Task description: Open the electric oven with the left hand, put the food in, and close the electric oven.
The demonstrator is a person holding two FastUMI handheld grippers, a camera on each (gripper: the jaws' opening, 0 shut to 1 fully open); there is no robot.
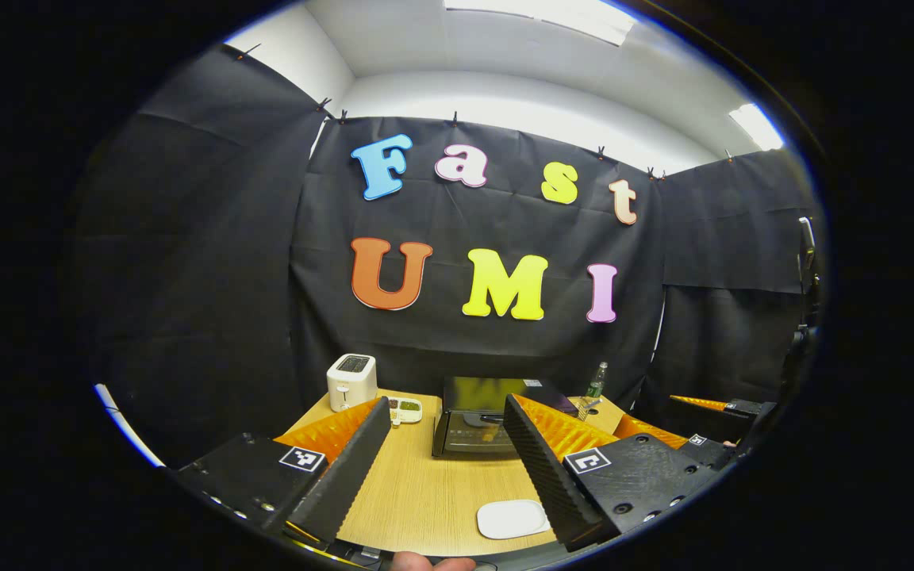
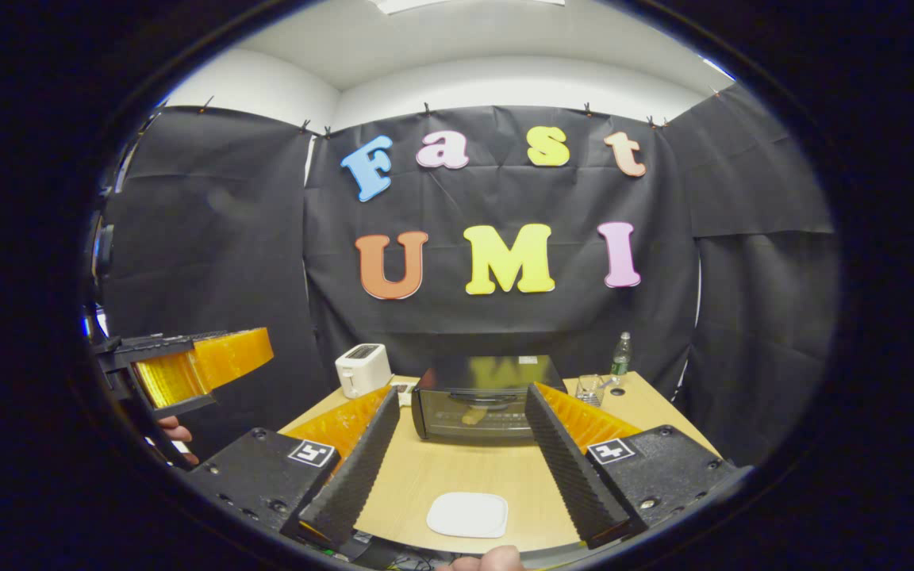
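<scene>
The black electric oven (image 1: 473,428) (image 2: 489,404) stands at the back of the wooden table, its door shut. Behind the door glass a pale brownish shape (image 2: 473,415) shows; I cannot tell what it is. A bare white plate (image 1: 512,519) (image 2: 469,514) lies near the front edge. My left gripper (image 1: 447,403) hovers open above the table's front, well short of the oven, holding nothing; the right gripper view has it at the far left (image 2: 203,361). My right gripper (image 2: 462,392) is open and empty too, and appears at the right edge (image 1: 723,408) of the left gripper view.
A white toaster (image 1: 351,382) (image 2: 362,369) stands at the back left, with a small tray (image 1: 405,409) beside it. Right of the oven are a green bottle (image 1: 596,382) (image 2: 621,354) and a glass (image 2: 588,388). A hand (image 2: 175,432) holds the left gripper.
</scene>
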